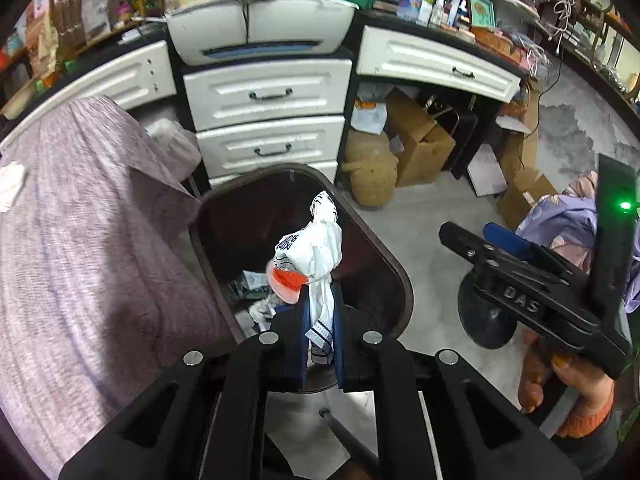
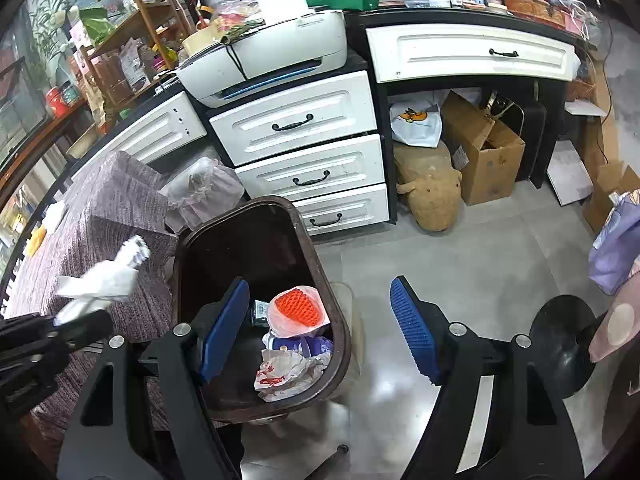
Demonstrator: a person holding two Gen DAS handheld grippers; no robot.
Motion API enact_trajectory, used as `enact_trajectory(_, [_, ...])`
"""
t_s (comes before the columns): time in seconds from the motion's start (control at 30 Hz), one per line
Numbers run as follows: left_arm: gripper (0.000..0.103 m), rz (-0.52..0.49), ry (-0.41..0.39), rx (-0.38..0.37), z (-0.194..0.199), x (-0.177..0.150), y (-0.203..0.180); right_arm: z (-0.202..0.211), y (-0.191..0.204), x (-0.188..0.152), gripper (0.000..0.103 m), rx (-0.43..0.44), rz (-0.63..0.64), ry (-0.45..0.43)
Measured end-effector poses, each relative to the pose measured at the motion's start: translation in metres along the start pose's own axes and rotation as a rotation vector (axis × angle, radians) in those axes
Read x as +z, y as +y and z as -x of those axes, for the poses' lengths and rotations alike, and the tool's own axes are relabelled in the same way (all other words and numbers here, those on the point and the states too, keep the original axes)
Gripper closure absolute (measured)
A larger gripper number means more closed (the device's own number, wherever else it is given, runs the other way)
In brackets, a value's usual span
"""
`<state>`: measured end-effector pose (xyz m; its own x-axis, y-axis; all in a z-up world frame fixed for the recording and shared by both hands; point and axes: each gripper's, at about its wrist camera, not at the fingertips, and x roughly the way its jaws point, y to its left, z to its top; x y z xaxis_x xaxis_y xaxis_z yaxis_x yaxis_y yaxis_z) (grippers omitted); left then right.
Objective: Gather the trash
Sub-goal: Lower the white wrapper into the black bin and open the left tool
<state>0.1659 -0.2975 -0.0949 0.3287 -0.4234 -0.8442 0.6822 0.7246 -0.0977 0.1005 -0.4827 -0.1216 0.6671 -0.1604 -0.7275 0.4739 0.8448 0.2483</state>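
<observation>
A crumpled white wrapper (image 1: 320,256) with dark printed lettering is pinched between the blue-padded fingers of the left gripper (image 1: 320,344), its jaws closed tight on the wrapper's lower end so the rest stands up ahead of the fingers. From the left wrist view the wrapper sits over the open mouth of a dark brown trash bin (image 1: 402,280), apparently positioned so it can drop inside. From the right wrist view the same wrapper (image 2: 108,276) appears over the purple-grey cloth-covered surface (image 2: 120,208) just beside the bin (image 2: 320,276), so how far it is over the rim cannot be told for certain.

The bin already holds an orange ribbed item in clear plastic (image 2: 298,310), a white bag with red print (image 2: 284,372) and other scraps.

The right gripper (image 2: 324,332) hangs near the bin's right edge with its 2 blue pads wide apart and nothing between them, likely kept clear while the left does the drop.

Behind stand white drawers (image 2: 312,160) and a printer (image 2: 272,56).
</observation>
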Motion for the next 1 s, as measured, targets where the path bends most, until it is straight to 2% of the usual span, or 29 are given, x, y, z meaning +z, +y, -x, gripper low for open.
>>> enact_trajectory(0.3, [0.093, 0.001, 0.097, 0.000, -0.043, 0.003, -0.005, -0.003, -0.007, -0.004, 0.030, -0.008, -0.004, 0.008])
enact_trajectory(0.63, [0.092, -0.025, 0.124, 0.029, -0.071, 0.013, -0.003, -0.007, -0.019, -0.007, 0.030, -0.024, -0.032, 0.022])
enact_trajectory(0.7, [0.085, -0.025, 0.137, 0.035, -0.076, 0.012, -0.002, -0.009, -0.019, -0.008, 0.030, -0.026, -0.033, 0.027])
enact_trajectory(0.73, [0.070, -0.020, 0.142, 0.032, -0.077, 0.011, -0.002, -0.009, -0.019, -0.007, 0.030, -0.027, -0.034, 0.028])
enact_trajectory(0.77, [0.048, -0.015, 0.140, 0.026, -0.077, 0.011, -0.001, -0.009, -0.019, -0.008, 0.030, -0.028, -0.034, 0.029])
enact_trajectory(0.83, [0.034, -0.010, 0.116, 0.017, -0.073, 0.010, 0.000, -0.010, -0.020, -0.008, 0.029, -0.030, -0.036, 0.030])
enact_trajectory(1.0, [0.028, -0.036, 0.092, 0.021, -0.064, 0.010, -0.004, -0.010, -0.018, -0.008, 0.029, -0.030, -0.037, 0.033])
